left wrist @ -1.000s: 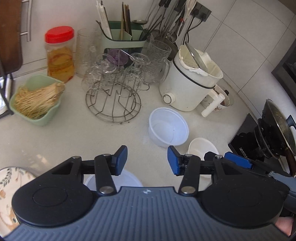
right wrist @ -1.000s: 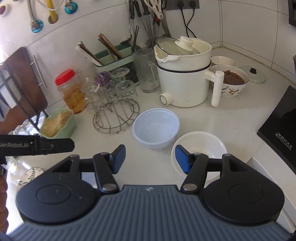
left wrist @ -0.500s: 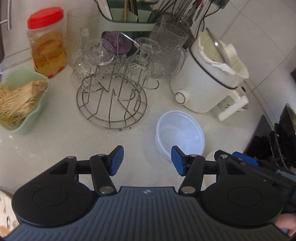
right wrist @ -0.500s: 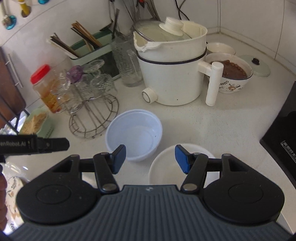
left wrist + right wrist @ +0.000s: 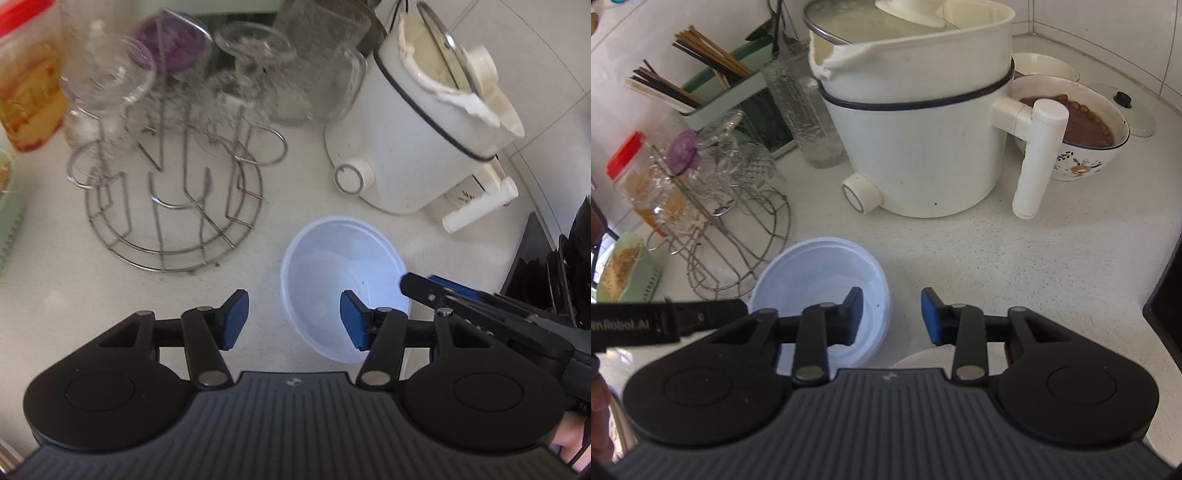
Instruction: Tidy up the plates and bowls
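- Bare counter (image 5: 1015,258) lies wide to the right of the plastic bowl (image 5: 820,273), clear up to the white cooker (image 5: 916,147).
- The cooker's handle (image 5: 1038,162) juts down beside the floral bowl (image 5: 1082,147), closing that corner.
- On the bowl's left, the wire glass rack (image 5: 170,206) crowds in, only a narrow strip of counter between.
- A black stove edge (image 5: 1167,295) walls the right.
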Action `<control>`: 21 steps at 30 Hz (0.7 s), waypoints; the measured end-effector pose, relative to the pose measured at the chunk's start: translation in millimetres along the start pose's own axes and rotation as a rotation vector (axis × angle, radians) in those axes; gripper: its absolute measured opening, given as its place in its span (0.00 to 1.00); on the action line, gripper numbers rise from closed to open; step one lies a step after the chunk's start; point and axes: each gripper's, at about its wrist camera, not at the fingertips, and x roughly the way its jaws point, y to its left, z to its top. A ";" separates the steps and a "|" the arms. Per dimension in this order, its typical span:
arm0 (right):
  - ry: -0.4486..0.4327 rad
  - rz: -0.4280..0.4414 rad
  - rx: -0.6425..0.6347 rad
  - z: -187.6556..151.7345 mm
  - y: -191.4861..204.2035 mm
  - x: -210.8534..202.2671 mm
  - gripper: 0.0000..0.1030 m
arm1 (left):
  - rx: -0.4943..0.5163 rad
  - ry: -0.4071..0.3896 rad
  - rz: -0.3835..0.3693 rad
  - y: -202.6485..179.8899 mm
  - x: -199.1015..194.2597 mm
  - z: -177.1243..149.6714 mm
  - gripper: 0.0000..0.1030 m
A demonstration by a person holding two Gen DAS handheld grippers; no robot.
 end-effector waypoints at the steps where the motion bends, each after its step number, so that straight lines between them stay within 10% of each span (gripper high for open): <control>1: 0.007 0.004 -0.001 0.7 -0.3 3.3 0.31 | 0.007 0.003 0.000 -1.3 3.1 0.4 0.56; 8: 0.034 0.021 0.002 3.3 -3.6 22.3 0.21 | 0.001 0.030 -0.005 -4.5 20.9 1.9 0.34; 21: 0.073 0.087 0.017 10.8 -6.1 25.9 0.14 | -0.014 0.011 0.009 -11.3 3.9 14.7 0.34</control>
